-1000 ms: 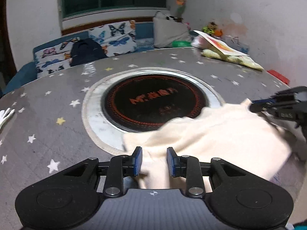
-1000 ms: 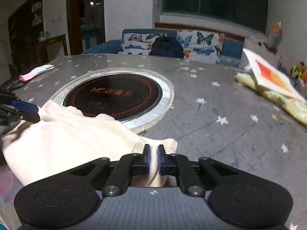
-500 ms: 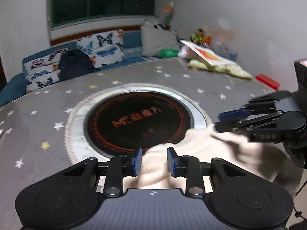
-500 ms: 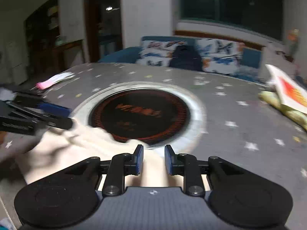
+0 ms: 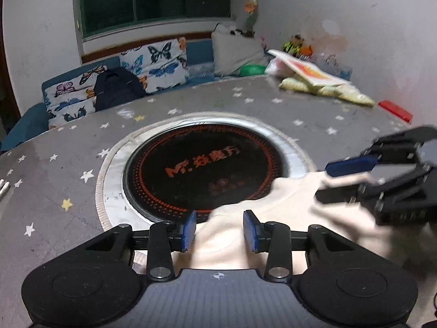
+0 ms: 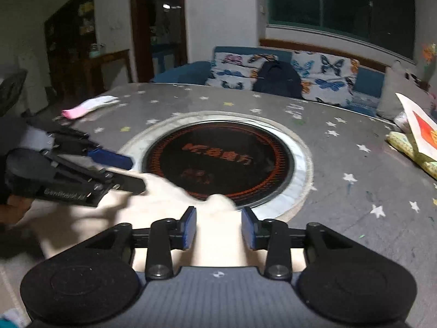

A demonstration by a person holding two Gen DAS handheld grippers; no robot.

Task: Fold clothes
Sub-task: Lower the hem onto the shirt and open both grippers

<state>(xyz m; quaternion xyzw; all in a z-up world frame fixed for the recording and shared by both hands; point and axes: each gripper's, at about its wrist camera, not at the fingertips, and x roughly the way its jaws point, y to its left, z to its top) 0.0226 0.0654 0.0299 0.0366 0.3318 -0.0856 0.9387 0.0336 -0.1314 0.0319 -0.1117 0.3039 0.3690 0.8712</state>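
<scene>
A cream garment [image 5: 286, 213] lies bunched at the near edge of the round table, its far edge lapping the black hob. My left gripper [image 5: 220, 229] hovers over its left part. The jaws are opening and the blue pads stand clear of the cloth below them. In the right wrist view the same garment [image 6: 164, 210] shows a small raised fold between the fingers of my right gripper [image 6: 218, 227]. Those jaws are also opening and do not press on it. Each view catches the other gripper from the side: the right gripper [image 5: 347, 180], and the left gripper [image 6: 131, 172].
The grey star-patterned table cover [image 5: 68, 164] surrounds a black round hob [image 5: 202, 169]. A book on a yellow-green bag [image 5: 308, 68] and a red box [image 5: 396, 110] sit far right. A pink-and-white cloth [image 6: 87, 105] lies far left. A butterfly-print sofa [image 5: 153, 63] stands behind.
The right gripper, shut on a cloth edge a second ago, has opened and let it go. The left jaws have widened. Both grippers have drawn back a little over the garment.
</scene>
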